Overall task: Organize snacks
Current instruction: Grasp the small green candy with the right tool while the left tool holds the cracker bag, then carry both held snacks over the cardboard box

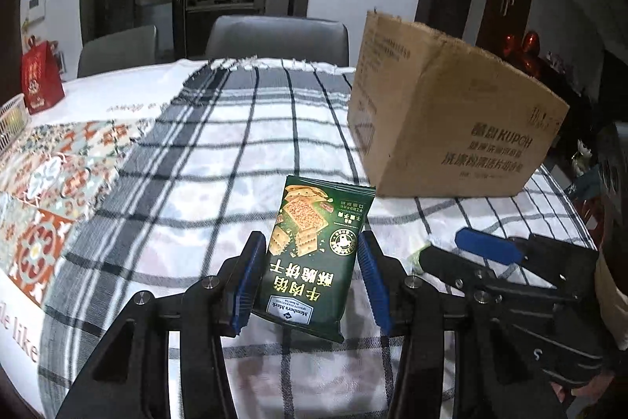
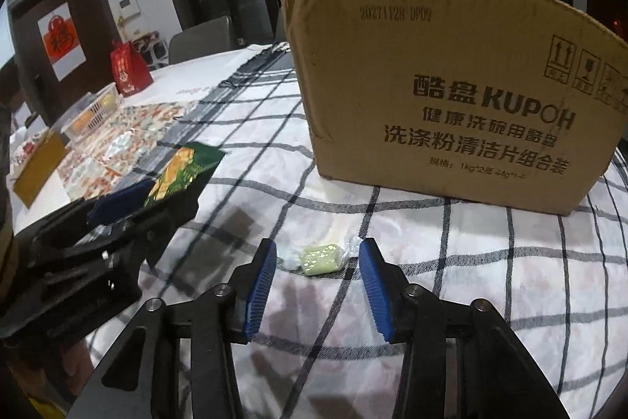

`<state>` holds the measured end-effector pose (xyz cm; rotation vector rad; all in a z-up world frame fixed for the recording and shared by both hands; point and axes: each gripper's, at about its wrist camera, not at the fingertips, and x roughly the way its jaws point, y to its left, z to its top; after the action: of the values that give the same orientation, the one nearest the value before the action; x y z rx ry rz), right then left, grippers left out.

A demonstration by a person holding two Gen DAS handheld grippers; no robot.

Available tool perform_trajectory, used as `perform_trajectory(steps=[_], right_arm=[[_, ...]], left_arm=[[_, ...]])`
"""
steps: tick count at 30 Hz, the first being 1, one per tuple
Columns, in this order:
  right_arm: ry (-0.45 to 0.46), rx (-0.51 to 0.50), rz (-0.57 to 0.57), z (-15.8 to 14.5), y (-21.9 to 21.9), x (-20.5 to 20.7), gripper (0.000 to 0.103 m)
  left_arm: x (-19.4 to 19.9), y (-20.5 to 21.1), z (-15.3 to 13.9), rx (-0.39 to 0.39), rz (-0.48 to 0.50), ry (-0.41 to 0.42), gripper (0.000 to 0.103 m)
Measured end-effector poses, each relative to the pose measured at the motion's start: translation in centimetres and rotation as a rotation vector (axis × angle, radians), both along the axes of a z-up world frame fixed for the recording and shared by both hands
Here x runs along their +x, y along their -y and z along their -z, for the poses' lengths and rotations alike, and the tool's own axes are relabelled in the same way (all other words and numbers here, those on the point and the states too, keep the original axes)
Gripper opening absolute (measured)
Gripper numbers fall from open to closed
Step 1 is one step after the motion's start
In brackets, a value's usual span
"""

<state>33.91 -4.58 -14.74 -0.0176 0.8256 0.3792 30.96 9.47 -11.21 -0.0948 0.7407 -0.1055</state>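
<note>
A dark green cracker packet [image 1: 314,254] stands upright between the blue pads of my left gripper [image 1: 310,242], which is shut on its two side edges and holds it just above the checked cloth. The right wrist view shows the same packet [image 2: 184,171] at the left in that gripper [image 2: 172,195]. A small pale green candy [image 2: 322,259] in a clear wrapper lies on the cloth between the pads of my right gripper [image 2: 318,248]. Those pads stand apart from the candy on both sides, so this gripper is open.
A big cardboard box [image 2: 451,97] stands on the table right behind the candy, right of the packet [image 1: 451,112]. Far left are a red gift bag [image 2: 127,69], a white basket [image 2: 94,112] and a yellow-brown carton [image 2: 39,163]. Grey chairs [image 1: 274,38] line the far edge.
</note>
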Motion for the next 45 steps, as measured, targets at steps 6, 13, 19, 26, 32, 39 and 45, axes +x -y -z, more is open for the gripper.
perform_trajectory(steps=[6, 13, 19, 26, 32, 39, 45], right_arm=[[-0.016, -0.006, 0.004, 0.8, -0.3, 1.0, 0.034], [-0.015, -0.027, -0.002, 1.4, -0.9, 1.2, 0.034], [0.003, -0.057, -0.014, 1.4, -1.3, 1.0, 0.03], [0.025, -0.039, -0.023, 0.7, -0.9, 0.5, 0.027], [0.048, -0.008, -0.024, -0.8, -0.4, -0.4, 0.027], [0.095, 0.032, -0.006, -3.5, 1.0, -1.8, 0.027], [0.147, 0.066, 0.025, -6.5, 2.8, -2.8, 0.027]], left_arm=[[0.1, 0.4, 0.5, 0.001, 0.018, -0.001, 0.047], [0.0, 0.8, 0.8, 0.001, 0.033, -0.007, 0.047], [0.0, 0.6, 0.7, -0.002, 0.028, -0.005, 0.047], [-0.3, 0.8, 0.4, 0.013, 0.032, -0.001, 0.047], [-1.0, 1.0, -1.0, 0.028, 0.027, 0.013, 0.047], [-2.4, 1.7, -4.1, 0.049, 0.029, 0.051, 0.047], [-3.1, 2.6, -6.8, 0.059, 0.047, 0.084, 0.047]])
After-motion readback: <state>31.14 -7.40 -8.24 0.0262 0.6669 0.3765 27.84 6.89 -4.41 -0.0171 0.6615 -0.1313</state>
